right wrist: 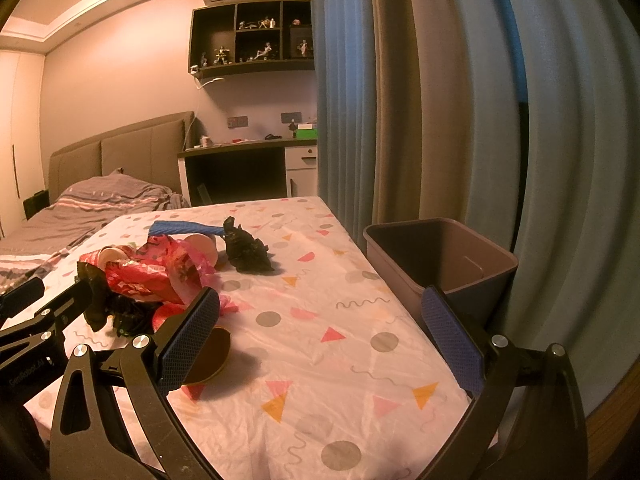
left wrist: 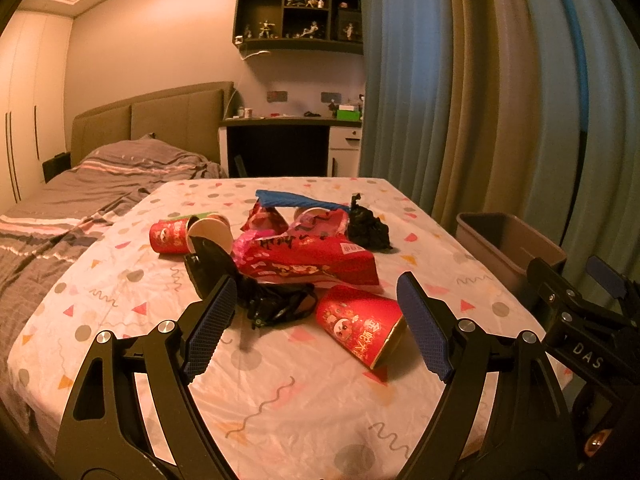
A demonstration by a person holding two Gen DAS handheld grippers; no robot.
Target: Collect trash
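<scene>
A pile of trash lies on the table (left wrist: 280, 400): a red paper cup (left wrist: 358, 326) on its side nearest me, a red wrapper (left wrist: 308, 258), black crumpled plastic (left wrist: 276, 304), another red cup (left wrist: 170, 235), a black wad (left wrist: 366, 228) and a blue strip (left wrist: 298, 200). My left gripper (left wrist: 316, 328) is open, its fingers either side of the near cup, above the table. My right gripper (right wrist: 320, 328) is open and empty over the table's right part; the near cup's gold mouth (right wrist: 212, 356) shows behind its left finger. The grey bin (right wrist: 440, 256) stands beside the table's right edge.
A bed (left wrist: 80, 200) with a grey cover lies to the left of the table. Curtains (left wrist: 480, 100) hang behind the bin. A desk (left wrist: 292, 124) and wall shelf (left wrist: 300, 12) are at the back. The right gripper's body (left wrist: 580, 320) shows at the right of the left wrist view.
</scene>
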